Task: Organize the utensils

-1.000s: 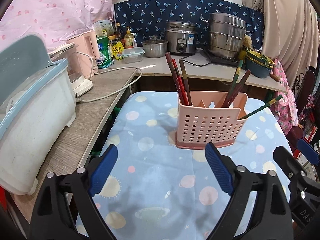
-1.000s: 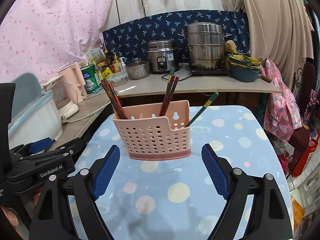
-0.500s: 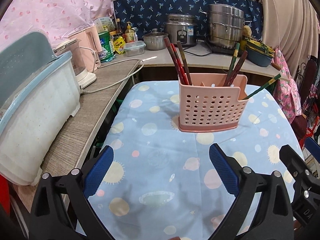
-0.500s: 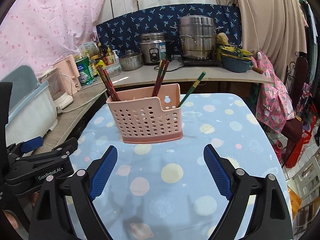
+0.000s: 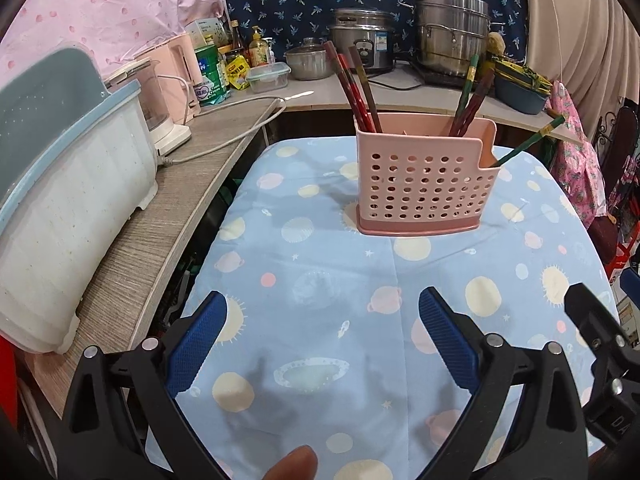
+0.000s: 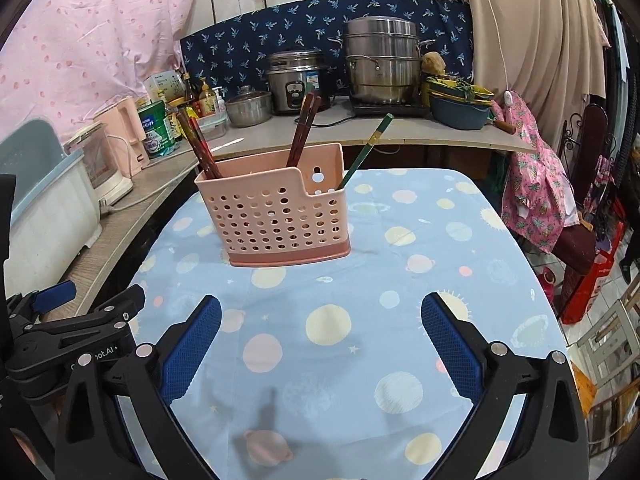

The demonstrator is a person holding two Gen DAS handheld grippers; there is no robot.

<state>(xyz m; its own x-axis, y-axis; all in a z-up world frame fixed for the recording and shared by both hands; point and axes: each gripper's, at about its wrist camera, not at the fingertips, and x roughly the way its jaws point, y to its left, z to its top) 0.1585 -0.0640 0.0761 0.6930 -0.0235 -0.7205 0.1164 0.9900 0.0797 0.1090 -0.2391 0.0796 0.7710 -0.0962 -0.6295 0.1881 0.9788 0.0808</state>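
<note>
Both grippers are empty right now. The left gripper [image 5: 322, 312] has its blue pads spread wide with nothing but tablecloth between them, and the right gripper [image 6: 320, 316] is in the middle of opening its jaws, also with nothing in there. Both hang low over the near end of the table, angled down and forward toward the pink basket [image 6: 276, 216], side by side, well short of it. A fingertip [image 5: 294, 464] pokes in under the left one.

The chopsticks are all in the basket already: a red bunch [image 5: 354, 88] at its left end, a dark pair [image 5: 472, 100] toward its right, and one green chopstick [image 6: 366, 152] leaning way out over the low cutout at its right corner.

My guess at what could go wrong: that green one looks the shakiest. It's tilted so far that a bump on the basket, or a grab at its tip, could lever it out onto the tablecloth [image 6: 400, 280]. The basket looks light too, so pulling a stick sideways with one gripper might just drag or tip it. And the two grippers sit close enough to clip each other going in together.
</note>
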